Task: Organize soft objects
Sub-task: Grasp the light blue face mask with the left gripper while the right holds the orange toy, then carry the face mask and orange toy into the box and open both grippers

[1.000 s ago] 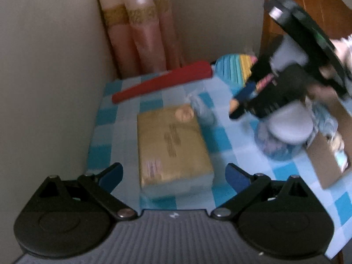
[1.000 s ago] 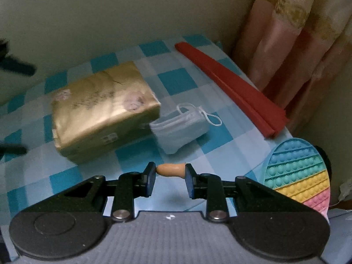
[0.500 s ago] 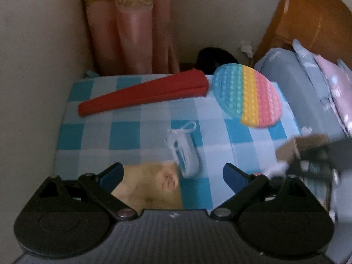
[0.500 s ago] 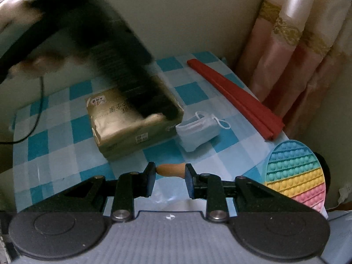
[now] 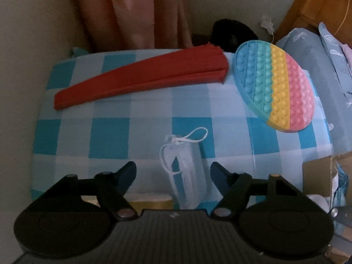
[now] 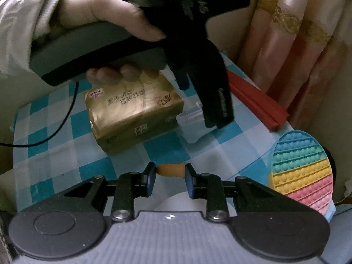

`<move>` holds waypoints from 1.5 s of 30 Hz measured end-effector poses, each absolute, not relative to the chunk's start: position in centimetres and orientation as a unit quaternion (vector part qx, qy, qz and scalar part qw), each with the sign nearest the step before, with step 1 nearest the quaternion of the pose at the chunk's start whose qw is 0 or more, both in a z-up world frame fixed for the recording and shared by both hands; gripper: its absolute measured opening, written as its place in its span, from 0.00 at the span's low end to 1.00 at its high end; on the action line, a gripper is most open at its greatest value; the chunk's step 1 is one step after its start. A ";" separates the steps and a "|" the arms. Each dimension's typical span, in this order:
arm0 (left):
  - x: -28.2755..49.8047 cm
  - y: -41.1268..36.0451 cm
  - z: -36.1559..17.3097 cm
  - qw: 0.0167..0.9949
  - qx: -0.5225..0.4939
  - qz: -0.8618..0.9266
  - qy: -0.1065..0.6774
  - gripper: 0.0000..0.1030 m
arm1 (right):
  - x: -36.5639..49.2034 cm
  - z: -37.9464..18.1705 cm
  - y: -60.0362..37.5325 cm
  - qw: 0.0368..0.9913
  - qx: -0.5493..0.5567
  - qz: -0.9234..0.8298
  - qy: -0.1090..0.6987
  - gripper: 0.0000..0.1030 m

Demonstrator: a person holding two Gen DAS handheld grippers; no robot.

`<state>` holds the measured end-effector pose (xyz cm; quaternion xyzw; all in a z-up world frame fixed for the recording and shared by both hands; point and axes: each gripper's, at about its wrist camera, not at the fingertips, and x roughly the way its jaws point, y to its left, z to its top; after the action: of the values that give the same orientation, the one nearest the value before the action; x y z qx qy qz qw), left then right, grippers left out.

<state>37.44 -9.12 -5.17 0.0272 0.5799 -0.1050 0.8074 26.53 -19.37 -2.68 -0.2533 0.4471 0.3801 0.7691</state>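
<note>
Face mask (image 5: pixel 189 171) lies between the spread fingers of left gripper (image 5: pixel 173 171)

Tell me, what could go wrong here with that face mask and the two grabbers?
The left gripper is open around the folded face mask; its loose ear loop could slip out or snag. The gold tissue pack sits right beside the mask, so the fingers might bump it. The right gripper pinches only a small tan object, which may slip.
</note>
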 end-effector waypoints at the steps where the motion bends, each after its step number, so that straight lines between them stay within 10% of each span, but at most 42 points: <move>1: 37.6 -9.3 -5.4 0.806 0.030 -0.104 0.582 0.67 | 26.5 -2.8 -19.4 0.769 -0.253 0.381 0.448 0.32; 19: 38.0 -11.1 -7.3 0.797 0.047 -0.101 0.593 0.23 | 27.1 -3.3 -19.8 0.771 -0.245 0.371 0.456 0.32; 45: 30.9 -11.4 1.4 0.836 0.069 -0.139 0.527 0.22 | 21.7 1.8 -19.2 0.784 -0.265 0.369 0.422 0.32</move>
<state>30.86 -11.44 1.37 0.0692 0.5267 -0.1394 0.8357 21.70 -19.20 1.75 -0.2648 0.4223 0.3694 0.7843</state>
